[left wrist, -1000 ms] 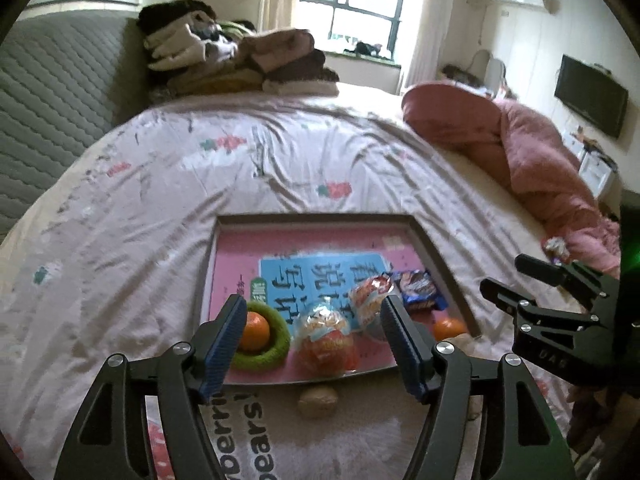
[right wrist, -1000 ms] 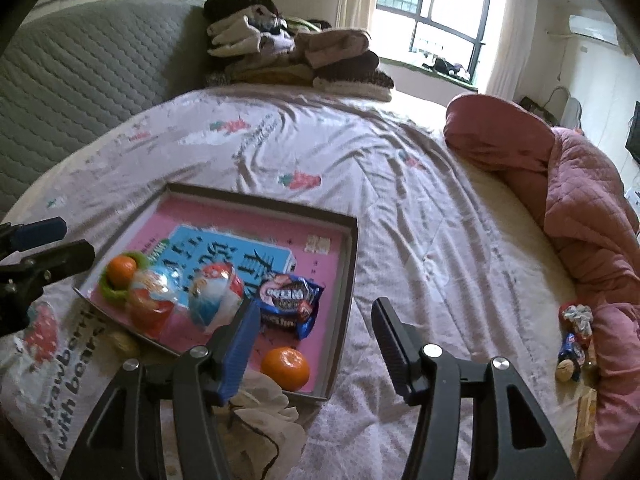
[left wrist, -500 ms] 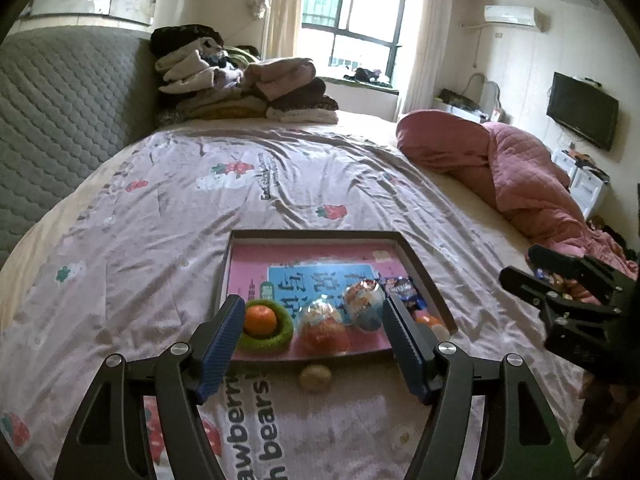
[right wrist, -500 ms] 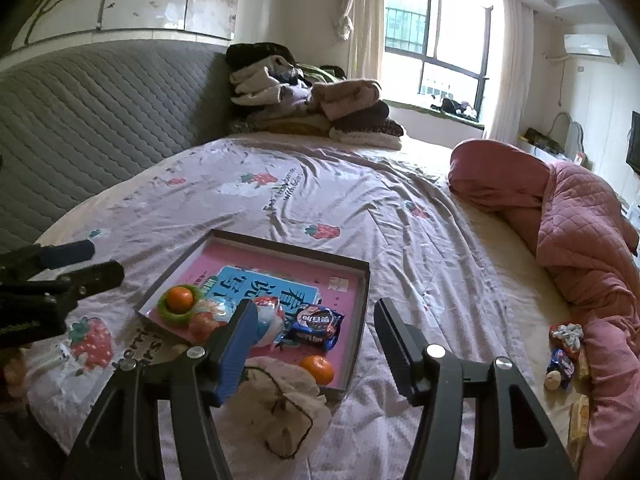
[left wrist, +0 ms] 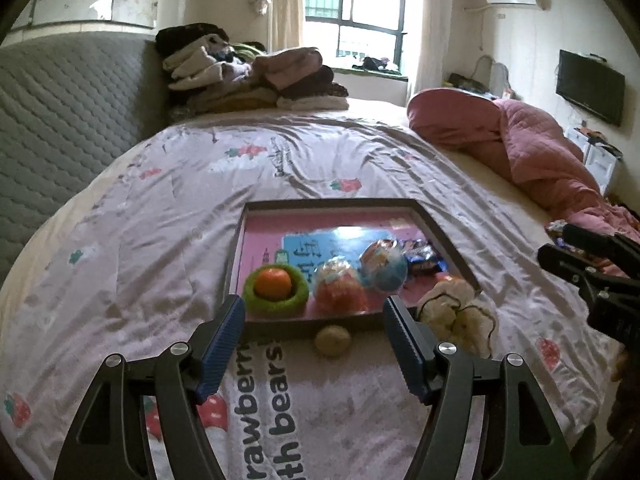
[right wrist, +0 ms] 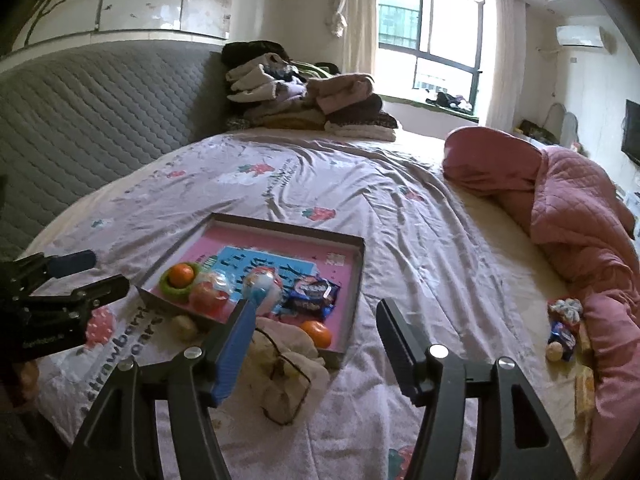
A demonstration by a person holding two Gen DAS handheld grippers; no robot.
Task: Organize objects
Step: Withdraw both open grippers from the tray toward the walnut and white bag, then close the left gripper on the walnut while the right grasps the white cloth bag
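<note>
1. The wide bed with its pale strawberry-print sheet point(left wrist: 168, 240) leaves broad open room on the left of the tray and beyond it; a rumpled pink quilt point(right wrist: 580, 216) crowds the right side.
2. The shallow dark-rimmed tray with a pink printed floor point(right wrist: 356, 276) lies near the bed's front edge, holding an orange in a green knitted ring point(left wrist: 276, 288), two plastic-wrapped toy balls, a blue snack packet point(right wrist: 312, 291) and a loose orange point(right wrist: 317, 333).
3. A cream drawstring cloth pouch point(right wrist: 288, 376) slumps against the tray's near right corner; a small beige round lump point(left wrist: 333, 341) sits just outside the front rim.
4. The left gripper point(left wrist: 314, 344) stands wide and empty; the right gripper point(right wrist: 316, 344) is opening, nothing between its jaws.
5. Likely risks: a finger catching the rim and tipping the tray, or the pouch cord snagging.
</note>
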